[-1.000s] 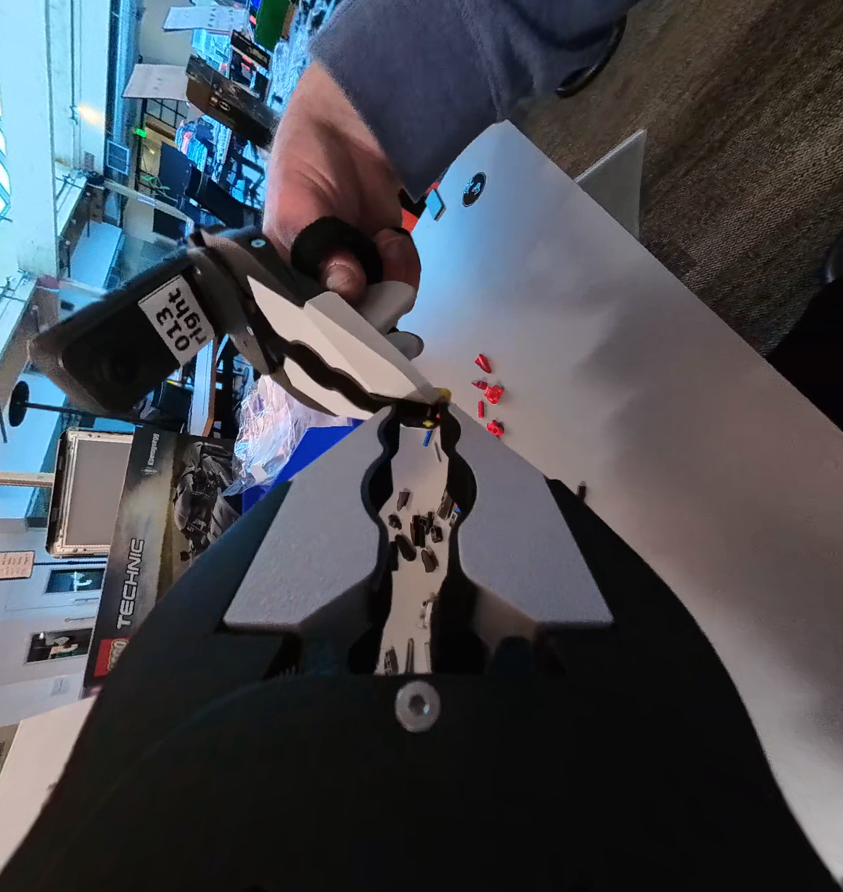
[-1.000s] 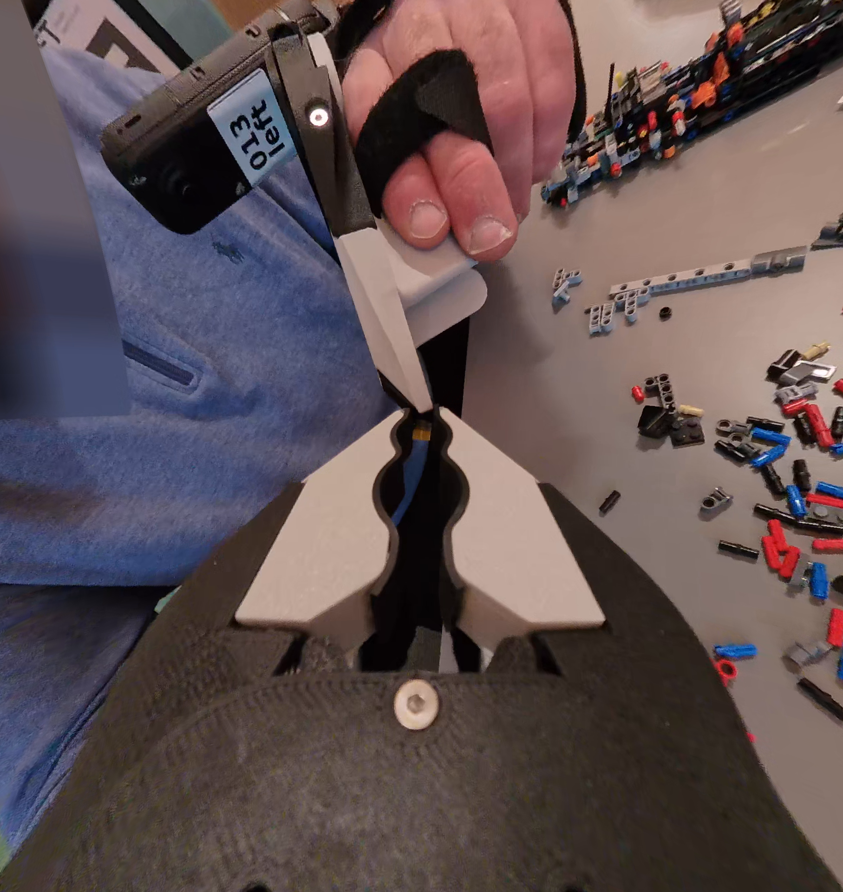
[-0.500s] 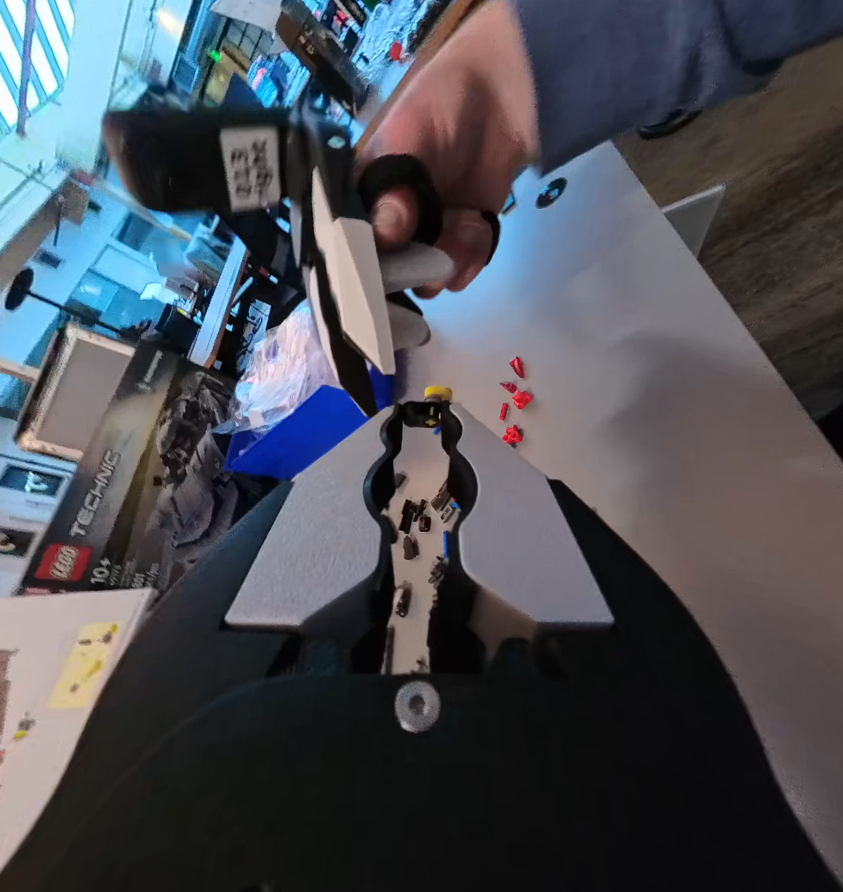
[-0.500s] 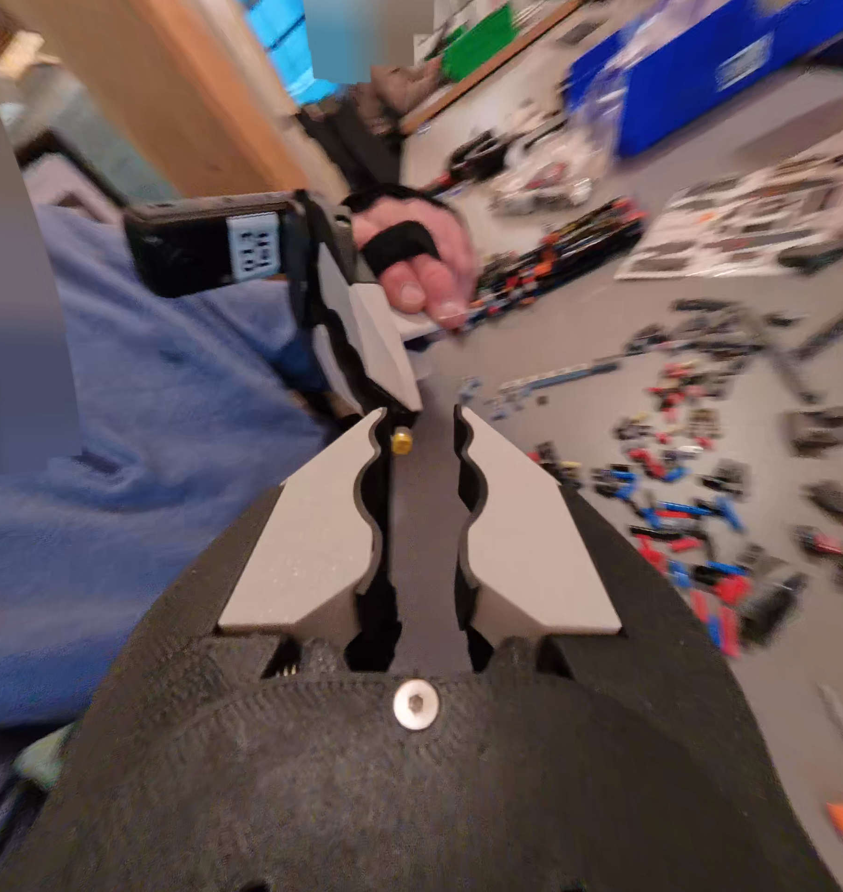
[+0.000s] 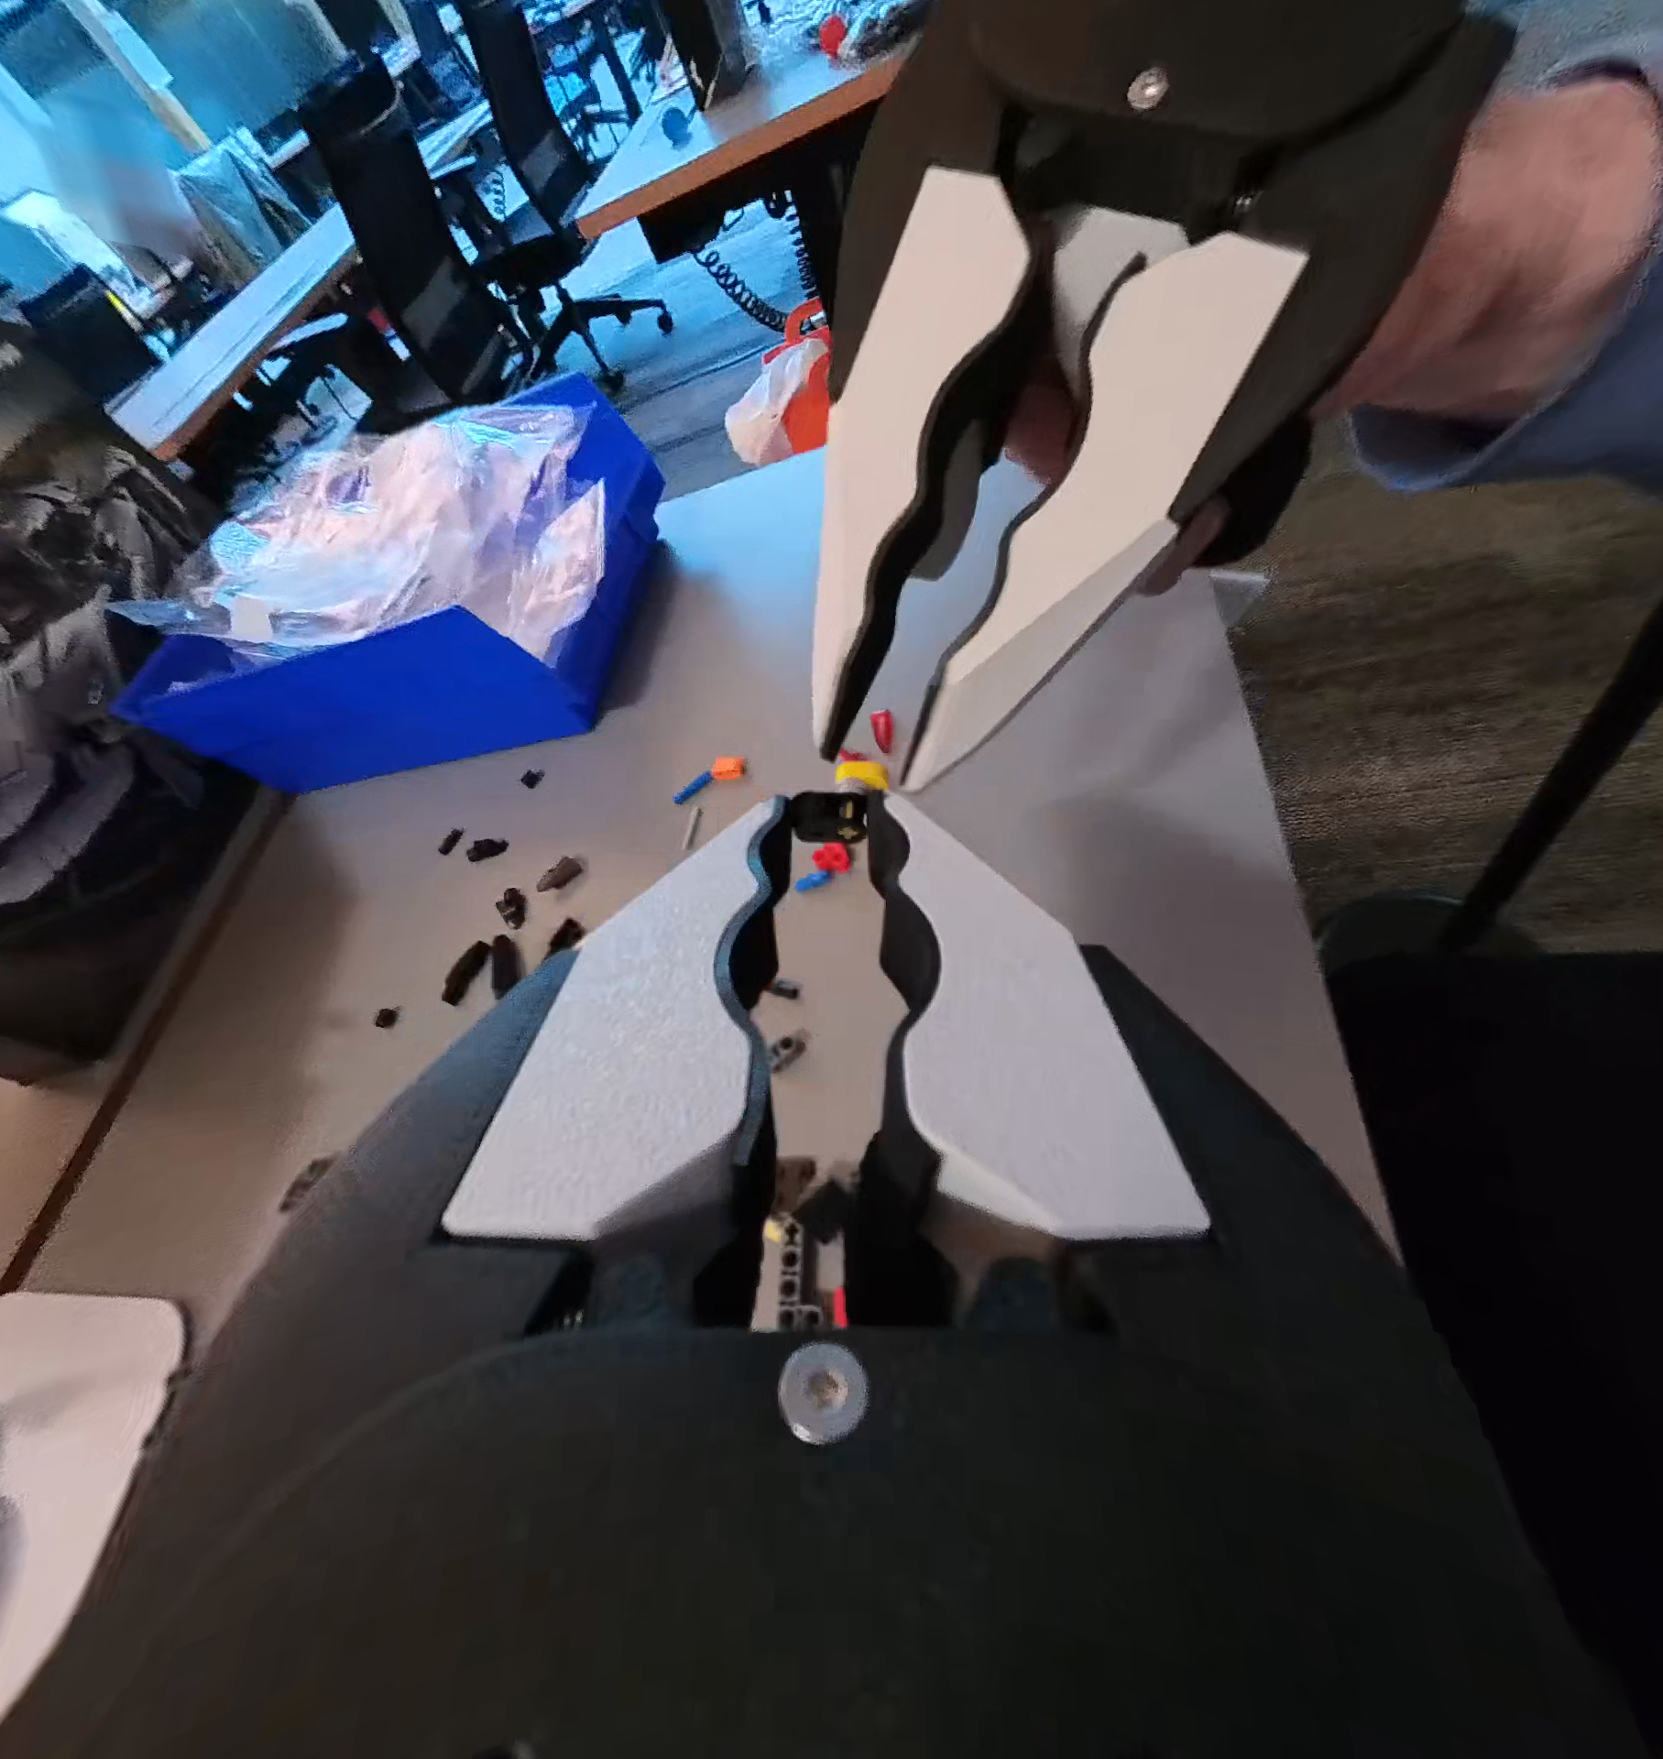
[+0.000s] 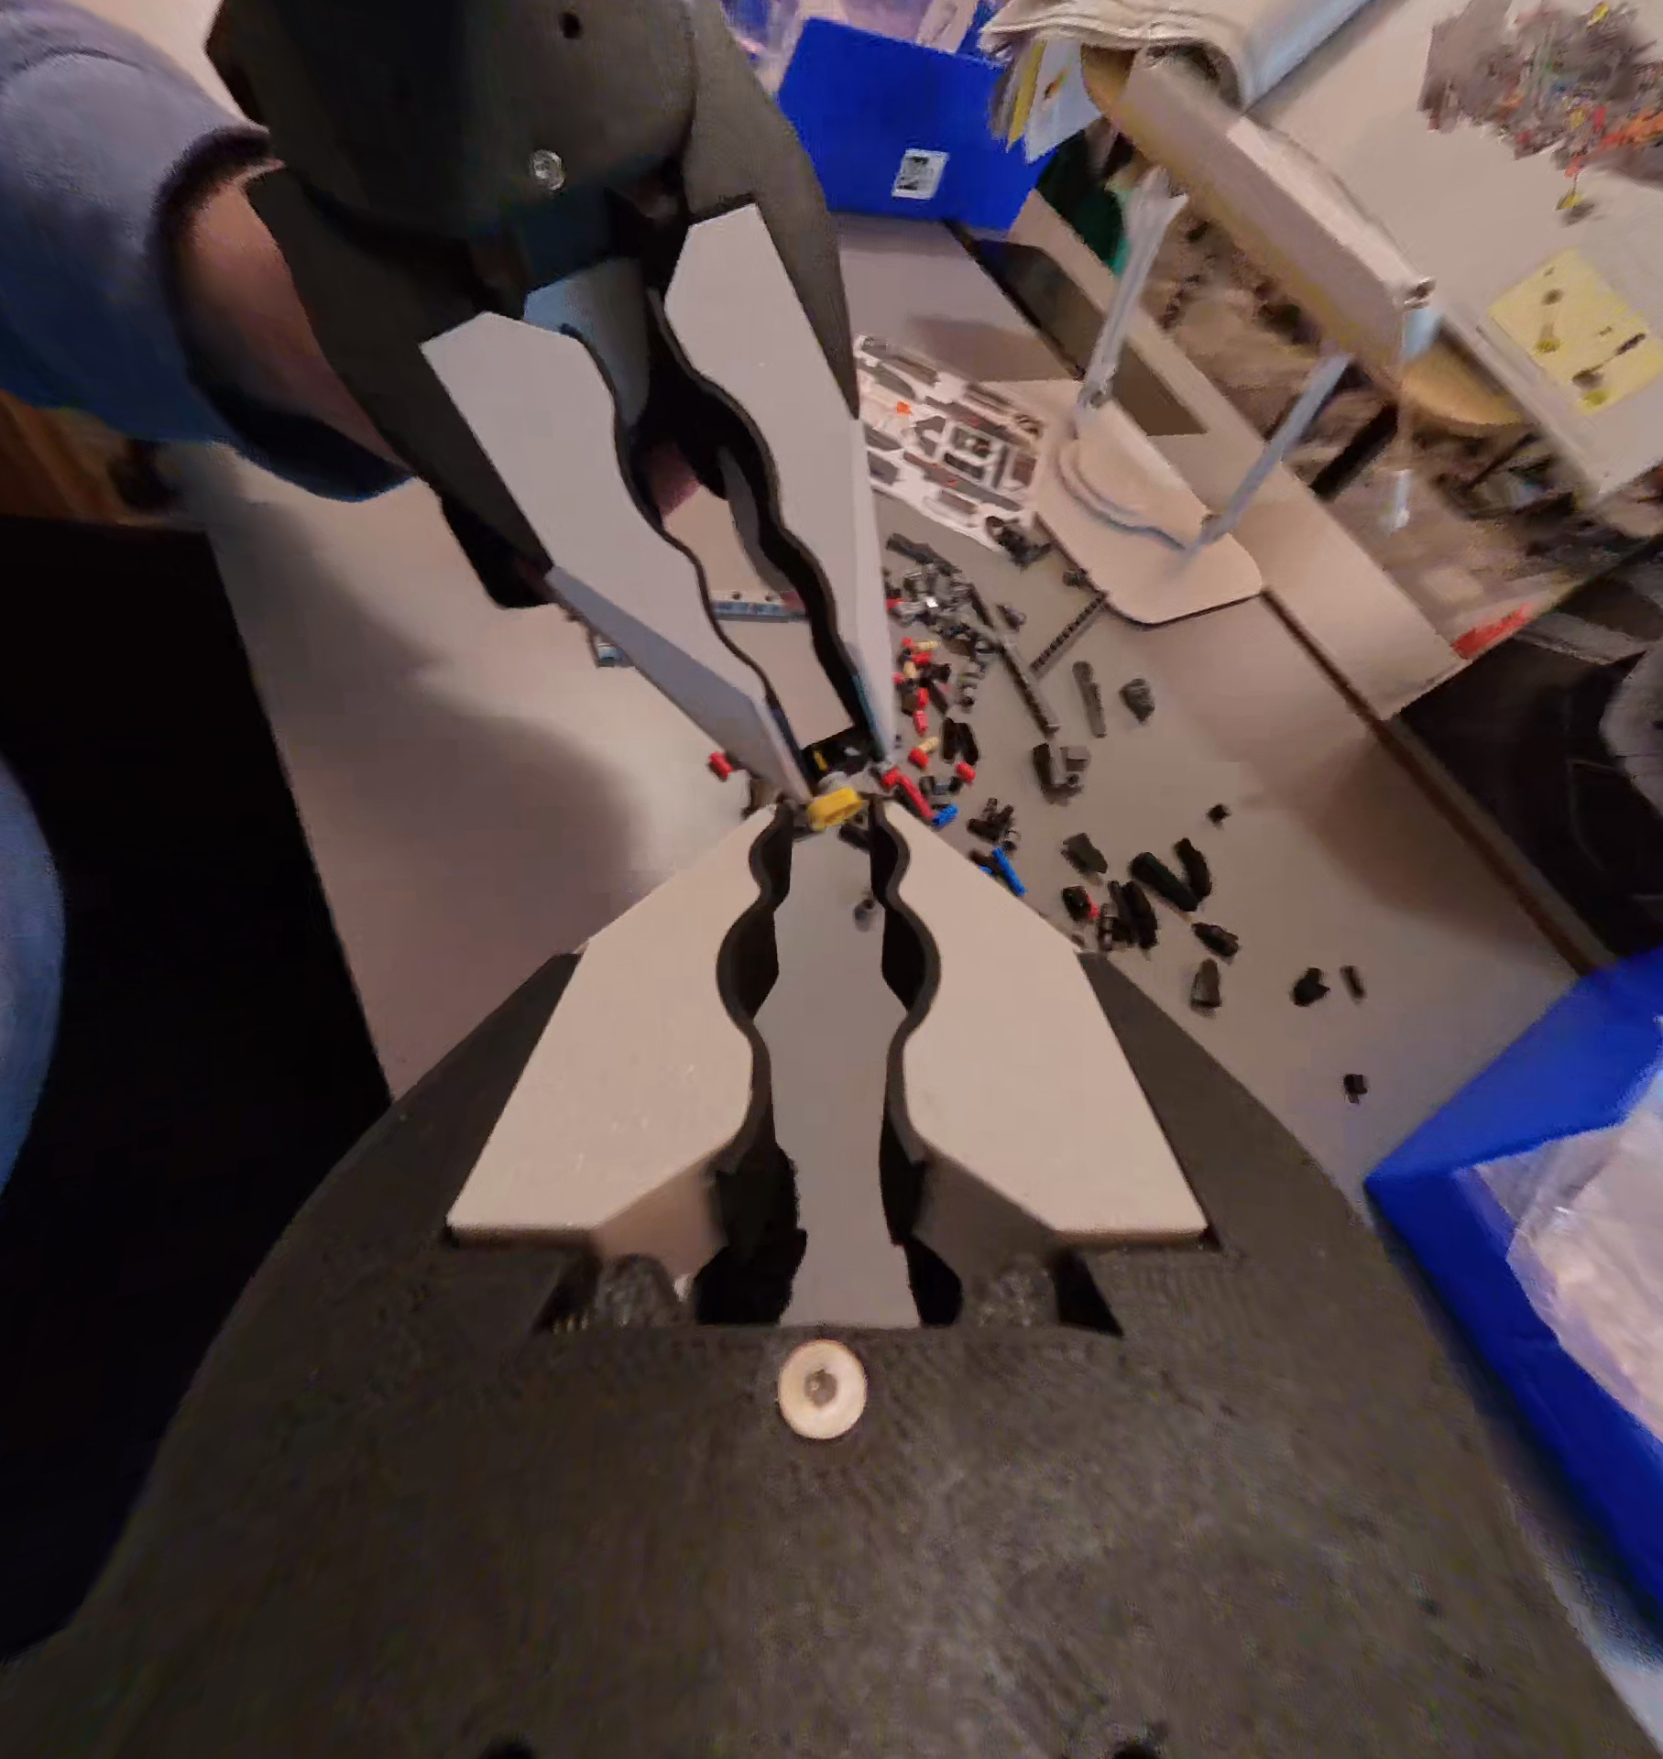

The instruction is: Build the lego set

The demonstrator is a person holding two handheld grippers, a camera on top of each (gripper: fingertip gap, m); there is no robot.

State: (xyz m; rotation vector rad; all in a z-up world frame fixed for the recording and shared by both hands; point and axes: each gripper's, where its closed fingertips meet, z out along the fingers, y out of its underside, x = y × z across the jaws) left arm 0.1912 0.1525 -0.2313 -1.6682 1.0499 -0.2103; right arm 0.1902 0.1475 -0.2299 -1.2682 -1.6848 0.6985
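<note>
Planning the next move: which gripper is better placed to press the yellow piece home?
Right gripper: its tips flank the yellow piece, while the left gripper is clamped on the adjoining black piece.

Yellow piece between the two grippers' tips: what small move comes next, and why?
Probably close the right gripper on the small yellow piece. Its fingertips flank that piece with a gap showing, while the left gripper is shut on the small black Lego part the yellow piece sticks out of. Then press or pull as the step requires.
</note>
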